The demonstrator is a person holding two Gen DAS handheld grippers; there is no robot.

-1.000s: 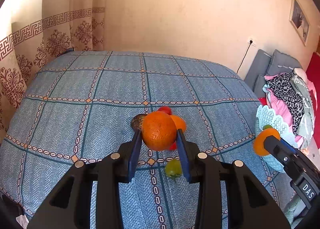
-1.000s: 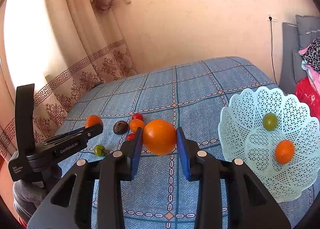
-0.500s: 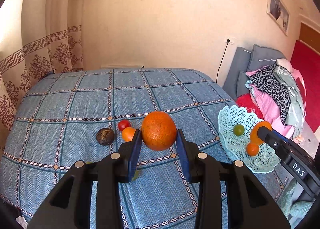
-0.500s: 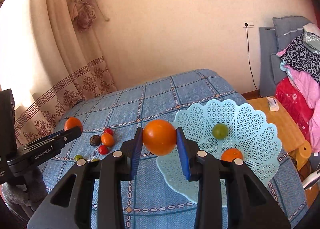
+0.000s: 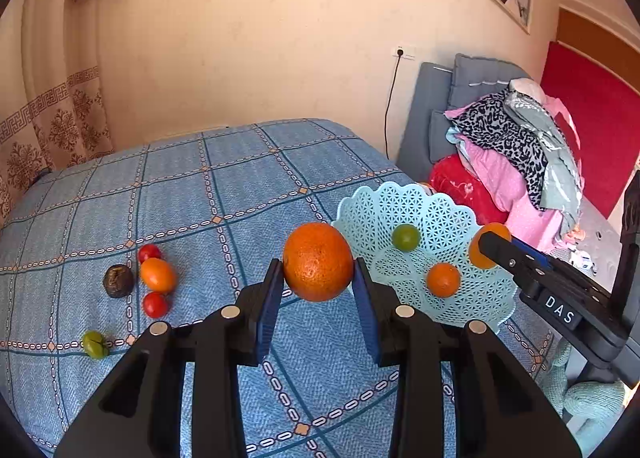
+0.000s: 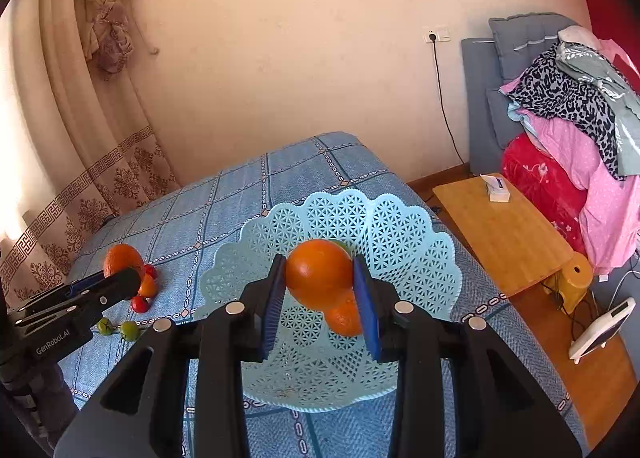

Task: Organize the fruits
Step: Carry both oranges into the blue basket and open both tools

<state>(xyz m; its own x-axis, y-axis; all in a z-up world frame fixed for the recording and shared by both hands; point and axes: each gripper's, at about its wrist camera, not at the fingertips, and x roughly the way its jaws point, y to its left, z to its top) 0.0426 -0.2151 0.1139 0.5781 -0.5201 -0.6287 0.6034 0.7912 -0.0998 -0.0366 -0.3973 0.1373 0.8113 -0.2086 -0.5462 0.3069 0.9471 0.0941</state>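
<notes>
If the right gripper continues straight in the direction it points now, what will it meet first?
Most likely the light blue basket: the right gripper, shut on an orange, aims into it, toward the small orange inside. Depth is unclear.

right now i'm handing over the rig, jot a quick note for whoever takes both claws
Left claw: shut on a large orange, held above the bedspread, short of the basket.
Right claw: shut on an orange fruit, held over the basket.
Done: a green fruit and a small orange fruit lie in the basket.
Left: release both held fruits into the basket, then collect the dark fruit, orange one, two red ones and the green ones from the bedspread.
</notes>
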